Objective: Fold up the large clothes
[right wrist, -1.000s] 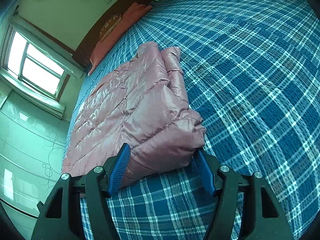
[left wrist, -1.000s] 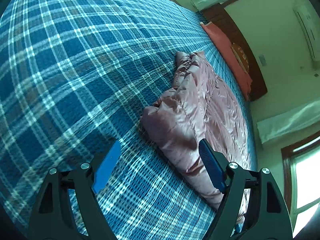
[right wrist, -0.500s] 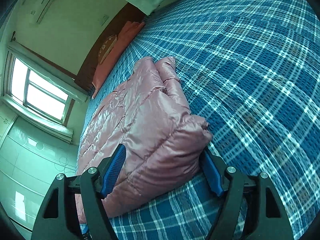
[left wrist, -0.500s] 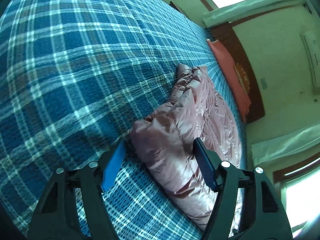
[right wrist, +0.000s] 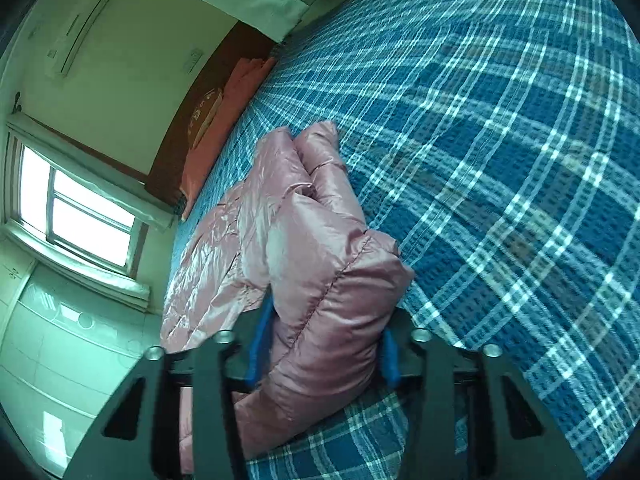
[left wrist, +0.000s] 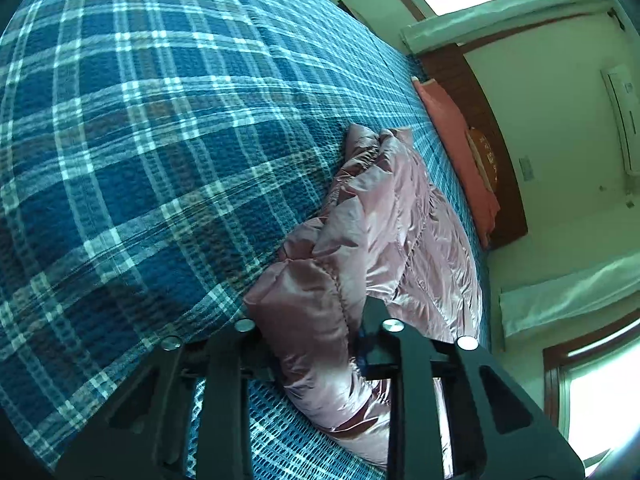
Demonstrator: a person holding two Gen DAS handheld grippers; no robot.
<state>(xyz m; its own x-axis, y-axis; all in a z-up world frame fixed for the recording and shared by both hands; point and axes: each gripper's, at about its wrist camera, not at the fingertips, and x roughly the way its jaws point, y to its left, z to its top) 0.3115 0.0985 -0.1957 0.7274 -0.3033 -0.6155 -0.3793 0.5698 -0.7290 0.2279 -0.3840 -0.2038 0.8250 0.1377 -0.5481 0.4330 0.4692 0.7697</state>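
Puffer jacket: glossy pink quilted cloth, stitched seams. Bedspread: matt blue plaid woven cloth, waffle-textured. Headboard, far end: dark polished wood. Gripper frames: matt black plastic, shiny metal screws.

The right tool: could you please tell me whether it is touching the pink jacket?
Touching. The right wrist view shows the right tool with both blue pads pressed into the folded edge of the pink jacket, fabric bulging between them.

Blue plaid bedspread is covering the bed; wooden headboard is backing an orange pillow; daylight is entering a window.
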